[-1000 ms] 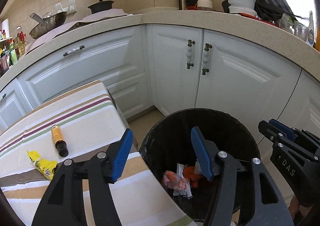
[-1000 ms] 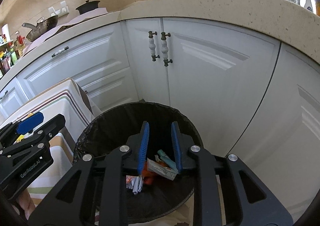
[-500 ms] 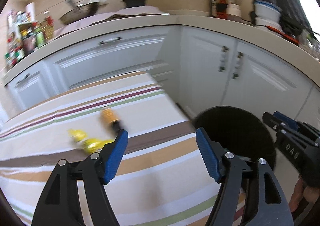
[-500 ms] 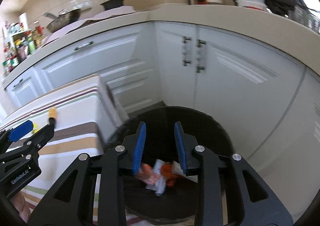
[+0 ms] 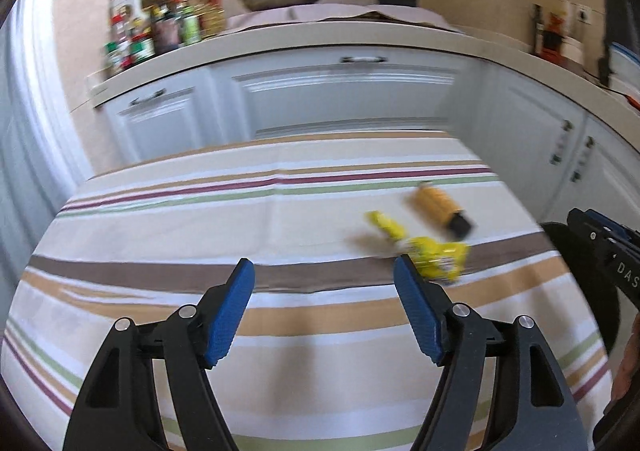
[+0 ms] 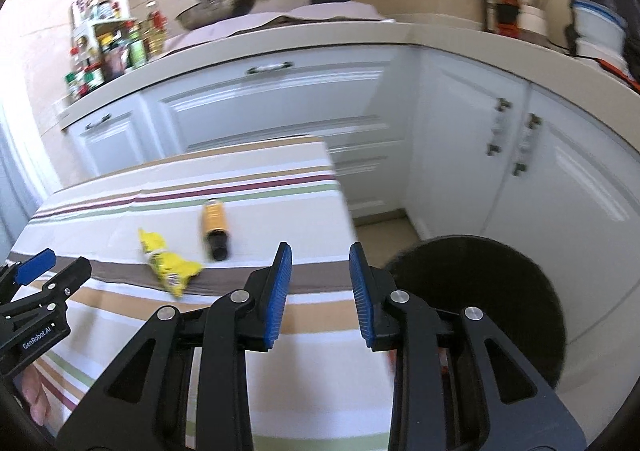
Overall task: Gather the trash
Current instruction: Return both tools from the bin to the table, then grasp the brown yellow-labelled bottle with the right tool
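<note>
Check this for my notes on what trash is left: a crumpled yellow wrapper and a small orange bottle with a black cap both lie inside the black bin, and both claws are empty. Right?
One thing is wrong: the crumpled yellow wrapper and the small orange bottle with a black cap lie on the striped tablecloth, not inside the black bin, as the right wrist view shows. Both claws, left and right, are indeed empty.

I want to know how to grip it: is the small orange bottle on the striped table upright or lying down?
Lying down. The orange bottle rests on its side on the striped tablecloth, dark cap toward the camera, beside the yellow wrapper.
</note>
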`<move>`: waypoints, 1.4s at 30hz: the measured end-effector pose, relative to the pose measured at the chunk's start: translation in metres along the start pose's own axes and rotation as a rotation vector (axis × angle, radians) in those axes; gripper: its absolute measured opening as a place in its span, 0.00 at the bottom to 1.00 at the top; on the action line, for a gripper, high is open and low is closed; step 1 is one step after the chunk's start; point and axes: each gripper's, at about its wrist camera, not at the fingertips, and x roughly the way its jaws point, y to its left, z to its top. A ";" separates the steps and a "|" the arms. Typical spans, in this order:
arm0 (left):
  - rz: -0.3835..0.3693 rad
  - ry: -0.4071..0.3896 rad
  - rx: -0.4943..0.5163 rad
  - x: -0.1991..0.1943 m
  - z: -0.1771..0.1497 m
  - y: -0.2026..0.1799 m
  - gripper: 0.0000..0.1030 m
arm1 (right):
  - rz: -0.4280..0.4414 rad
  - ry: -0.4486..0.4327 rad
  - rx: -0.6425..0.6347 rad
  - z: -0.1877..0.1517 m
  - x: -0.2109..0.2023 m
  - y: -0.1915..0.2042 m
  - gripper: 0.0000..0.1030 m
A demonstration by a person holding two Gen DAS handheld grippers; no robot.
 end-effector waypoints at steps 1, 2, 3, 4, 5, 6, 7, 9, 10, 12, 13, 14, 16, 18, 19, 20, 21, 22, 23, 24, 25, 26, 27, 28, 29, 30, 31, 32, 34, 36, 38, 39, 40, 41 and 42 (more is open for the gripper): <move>0.014 0.002 -0.012 0.001 -0.001 0.009 0.68 | 0.009 0.006 -0.005 0.001 0.003 0.005 0.28; 0.025 0.005 -0.022 0.001 -0.002 0.016 0.68 | 0.019 0.012 -0.011 0.001 0.006 0.011 0.28; 0.033 0.007 -0.030 0.003 -0.002 0.021 0.68 | 0.030 0.020 -0.022 0.003 0.011 0.019 0.29; 0.043 0.010 -0.040 0.003 -0.004 0.028 0.68 | 0.037 0.024 -0.030 0.003 0.013 0.023 0.29; 0.051 0.012 -0.046 0.003 -0.004 0.034 0.68 | 0.044 0.030 -0.040 0.005 0.017 0.030 0.28; 0.062 0.015 -0.056 0.004 -0.005 0.041 0.68 | 0.050 0.035 -0.049 0.005 0.021 0.035 0.28; 0.070 0.017 -0.063 0.005 -0.006 0.046 0.68 | 0.055 0.038 -0.055 0.006 0.024 0.040 0.28; 0.087 0.021 -0.079 0.006 -0.008 0.057 0.68 | 0.065 0.047 -0.070 0.007 0.030 0.050 0.29; 0.093 0.022 -0.084 0.007 -0.009 0.061 0.68 | 0.070 0.051 -0.078 0.009 0.034 0.055 0.29; 0.108 0.027 -0.098 0.009 -0.010 0.070 0.68 | 0.075 0.059 -0.090 0.010 0.041 0.063 0.29; 0.115 0.029 -0.104 0.009 -0.011 0.075 0.68 | 0.077 0.066 -0.099 0.012 0.046 0.067 0.29; 0.123 0.032 -0.112 0.010 -0.012 0.080 0.68 | 0.078 0.074 -0.105 0.013 0.050 0.071 0.29; 0.135 0.038 -0.121 0.012 -0.013 0.089 0.68 | 0.077 0.090 -0.116 0.014 0.060 0.077 0.29; 0.145 0.044 -0.131 0.016 -0.013 0.096 0.68 | 0.072 0.110 -0.125 0.015 0.070 0.082 0.30; 0.149 0.048 -0.138 0.017 -0.014 0.099 0.68 | 0.070 0.120 -0.128 0.016 0.074 0.083 0.31; 0.150 0.052 -0.145 0.018 -0.014 0.101 0.68 | 0.069 0.129 -0.129 0.016 0.078 0.084 0.34; 0.149 0.055 -0.149 0.020 -0.014 0.103 0.68 | 0.067 0.141 -0.131 0.017 0.083 0.085 0.35; 0.149 0.057 -0.153 0.021 -0.014 0.103 0.68 | 0.066 0.152 -0.132 0.018 0.087 0.086 0.35; 0.147 0.059 -0.154 0.021 -0.014 0.103 0.68 | 0.069 0.166 -0.131 0.019 0.090 0.087 0.35; 0.144 0.060 -0.154 0.022 -0.014 0.102 0.68 | 0.070 0.173 -0.131 0.019 0.092 0.087 0.35; 0.140 0.060 -0.154 0.022 -0.014 0.101 0.68 | 0.067 0.185 -0.132 0.020 0.096 0.087 0.35; 0.136 0.061 -0.153 0.023 -0.014 0.100 0.68 | 0.063 0.191 -0.134 0.020 0.098 0.087 0.35; 0.131 0.062 -0.152 0.024 -0.014 0.098 0.68 | 0.062 0.196 -0.136 0.020 0.099 0.087 0.35; 0.125 0.063 -0.149 0.024 -0.014 0.097 0.68 | 0.062 0.207 -0.139 0.020 0.101 0.087 0.35; 0.122 0.064 -0.147 0.025 -0.014 0.097 0.68 | 0.060 0.215 -0.140 0.019 0.103 0.087 0.34; 0.117 0.065 -0.145 0.026 -0.014 0.095 0.68 | 0.060 0.223 -0.139 0.019 0.105 0.086 0.32; 0.111 0.065 -0.144 0.026 -0.014 0.093 0.68 | 0.063 0.231 -0.140 0.019 0.106 0.087 0.26; 0.105 0.066 -0.142 0.026 -0.014 0.091 0.68 | 0.065 0.239 -0.145 0.018 0.108 0.087 0.24; 0.100 0.064 -0.140 0.025 -0.014 0.087 0.68 | 0.063 0.238 -0.151 0.018 0.108 0.087 0.24; 0.094 0.066 -0.138 0.025 -0.014 0.083 0.68 | 0.063 0.235 -0.152 0.018 0.106 0.086 0.24; 0.082 0.069 -0.139 0.026 -0.014 0.079 0.68 | 0.060 0.224 -0.147 0.017 0.104 0.083 0.24; 0.071 0.072 -0.139 0.026 -0.013 0.076 0.68 | 0.057 0.216 -0.146 0.017 0.102 0.082 0.24; 0.064 0.071 -0.137 0.025 -0.013 0.073 0.68 | 0.049 0.206 -0.145 0.016 0.098 0.080 0.24; 0.058 0.070 -0.133 0.025 -0.012 0.069 0.68 | 0.039 0.196 -0.142 0.016 0.094 0.077 0.24; 0.053 0.070 -0.128 0.025 -0.012 0.065 0.68 | 0.032 0.190 -0.140 0.016 0.092 0.074 0.24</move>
